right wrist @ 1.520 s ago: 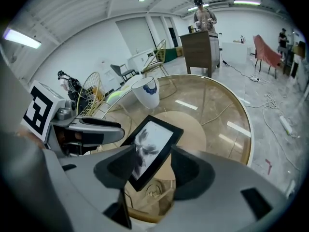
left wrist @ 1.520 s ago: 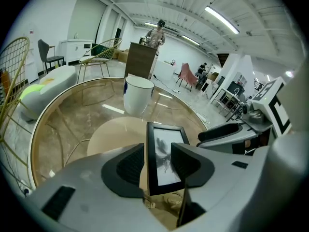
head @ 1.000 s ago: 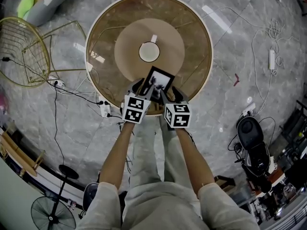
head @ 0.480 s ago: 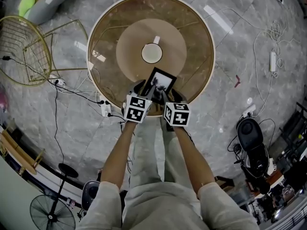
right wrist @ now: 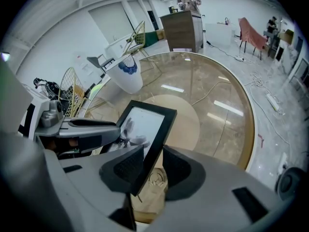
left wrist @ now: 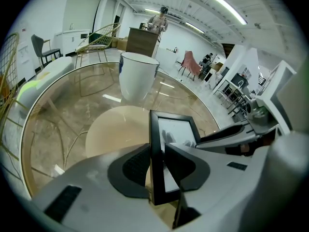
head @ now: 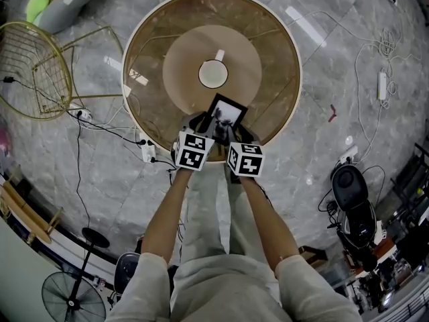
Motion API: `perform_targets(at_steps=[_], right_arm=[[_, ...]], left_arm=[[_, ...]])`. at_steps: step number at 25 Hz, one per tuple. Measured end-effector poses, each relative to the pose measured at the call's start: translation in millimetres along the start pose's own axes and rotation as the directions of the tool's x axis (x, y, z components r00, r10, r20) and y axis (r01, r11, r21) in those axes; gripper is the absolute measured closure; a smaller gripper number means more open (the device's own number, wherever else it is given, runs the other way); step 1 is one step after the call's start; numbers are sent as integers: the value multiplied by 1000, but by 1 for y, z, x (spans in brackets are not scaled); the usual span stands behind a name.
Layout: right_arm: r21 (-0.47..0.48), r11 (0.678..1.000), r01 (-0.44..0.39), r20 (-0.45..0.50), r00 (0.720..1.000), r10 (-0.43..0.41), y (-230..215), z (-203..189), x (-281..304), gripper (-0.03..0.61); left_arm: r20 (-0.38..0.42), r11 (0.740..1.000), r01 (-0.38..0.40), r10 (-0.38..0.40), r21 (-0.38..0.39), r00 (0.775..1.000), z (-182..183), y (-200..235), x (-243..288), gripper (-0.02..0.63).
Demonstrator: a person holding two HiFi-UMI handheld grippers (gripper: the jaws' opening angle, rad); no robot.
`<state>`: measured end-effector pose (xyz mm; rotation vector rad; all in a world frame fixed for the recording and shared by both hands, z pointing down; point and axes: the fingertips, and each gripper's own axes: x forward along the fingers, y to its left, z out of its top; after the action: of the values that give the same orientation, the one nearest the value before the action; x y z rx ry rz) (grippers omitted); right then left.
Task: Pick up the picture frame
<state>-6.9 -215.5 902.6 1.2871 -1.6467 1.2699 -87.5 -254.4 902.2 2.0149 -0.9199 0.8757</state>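
**Both claws on the frame at the table's near rim**

- Landmark: round glass table (head: 289,66), seen from above, with a pale disc base showing through the glass.
- White vessel (head: 212,74) stands at the table's centre.
- Picture frame (head: 224,115): black border, pale print behind glass. It sits between the centre vessel and the table's near rim, upright and leaning back a little. Whether its foot rests on the glass cannot be made out.
- Left gripper (head: 203,126) is at the near rim, on the frame's left side. Its jaws have just been closing. In the left gripper view the frame's left border (left wrist: 155,163) runs between the dark pads. One pad lies against the outer edge and the other against the glazed face, a narrow clamp on the frame.
- Right gripper (head: 236,134) is at the near rim, on the frame's right side. In the right gripper view the right border (right wrist: 154,144) passes between the pads. The pads meet it at their tips, with a sliver of gap lower toward the jaw roots. This claw is also narrow and holds the frame.
- The two marker cubes are side by side over the rim, close but apart.
- Gold wire chair (head: 30,72) stands on the floor well left of the table.
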Motion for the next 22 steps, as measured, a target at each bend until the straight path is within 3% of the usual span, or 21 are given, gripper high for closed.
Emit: perform_targets(at_steps=[12, 22], right_arm=[[40, 999, 10, 18, 1000, -11, -1, 1, -2, 474], [-35, 999, 16, 21, 1000, -15, 3, 5, -5, 488]], left_arm=[[1, 1000, -19, 19, -12, 1000, -4, 1, -1, 538], [-6, 994, -63, 63, -89, 998, -10, 0, -18, 543]])
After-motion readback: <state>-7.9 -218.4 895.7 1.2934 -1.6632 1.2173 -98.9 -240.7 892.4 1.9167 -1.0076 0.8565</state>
